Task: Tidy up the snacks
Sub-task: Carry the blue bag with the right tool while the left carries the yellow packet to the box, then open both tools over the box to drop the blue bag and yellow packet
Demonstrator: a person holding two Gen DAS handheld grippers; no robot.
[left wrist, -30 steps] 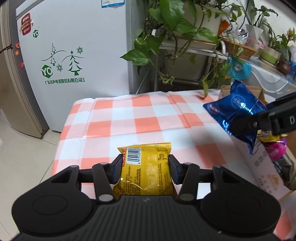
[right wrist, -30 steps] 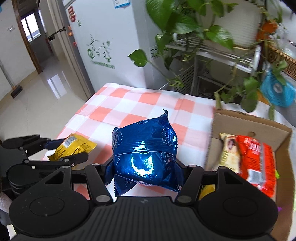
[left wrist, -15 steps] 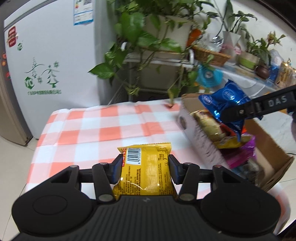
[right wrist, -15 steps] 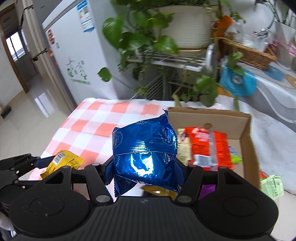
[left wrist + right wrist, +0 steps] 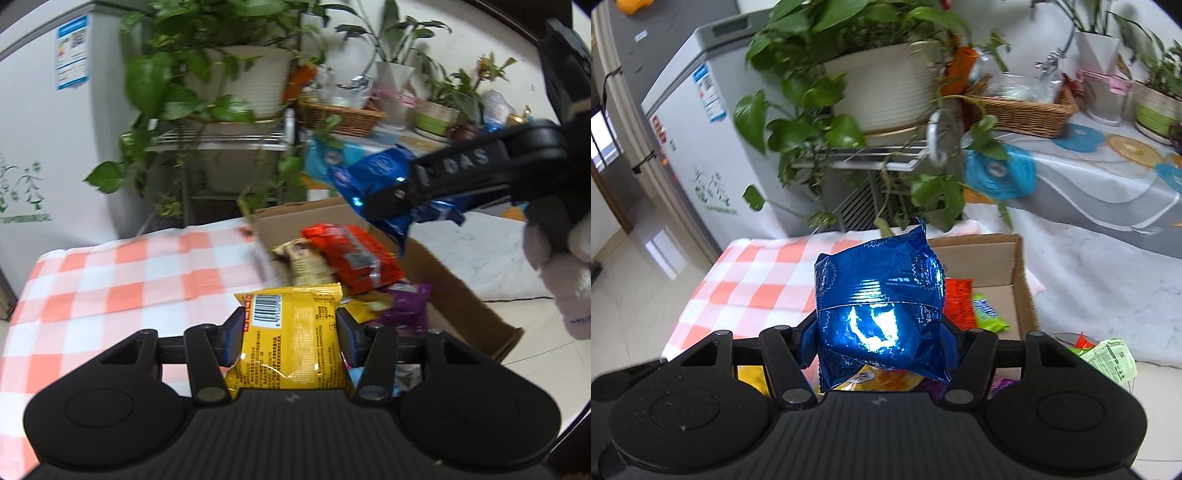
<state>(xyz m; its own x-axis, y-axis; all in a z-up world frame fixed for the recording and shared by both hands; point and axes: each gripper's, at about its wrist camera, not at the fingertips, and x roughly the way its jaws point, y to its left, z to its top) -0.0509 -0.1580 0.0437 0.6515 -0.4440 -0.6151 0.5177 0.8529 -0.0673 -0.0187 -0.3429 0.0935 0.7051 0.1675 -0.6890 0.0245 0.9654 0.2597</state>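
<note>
1. White fridge (image 5: 33, 147) at the far left, behind the table – green tree sticker low on its door.
2. Table with orange-and-white checked cloth (image 5: 110, 288); its near-left part lies bare.
3. Left gripper (image 5: 290, 332) – jaws closed tight on a yellow snack packet (image 5: 291, 343), barcode at the packet's upper left. The packet hangs above the table's right edge, just at the near-left corner of the cardboard box (image 5: 461, 295).
4. Potted pothos (image 5: 886, 85) on a wire rack beyond the table's far edge, leaves trailing down toward the cloth.
5. The box stands at the table's right edge, flaps open. Inside: a red packet (image 5: 351, 254) toward the far end, a beige packet (image 5: 303, 266) touching it on the left, a purple packet (image 5: 406, 310) nearer.
6. Right gripper (image 5: 881, 339) – jaws clamped on a shiny blue foil snack bag (image 5: 879, 306), held in the air over the box interior, clear of the packets below.
7. A gloved hand (image 5: 561, 266) grips the right tool's handle at the far right.
8. A green packet (image 5: 1112, 358) lies outside the box's right wall.
</note>
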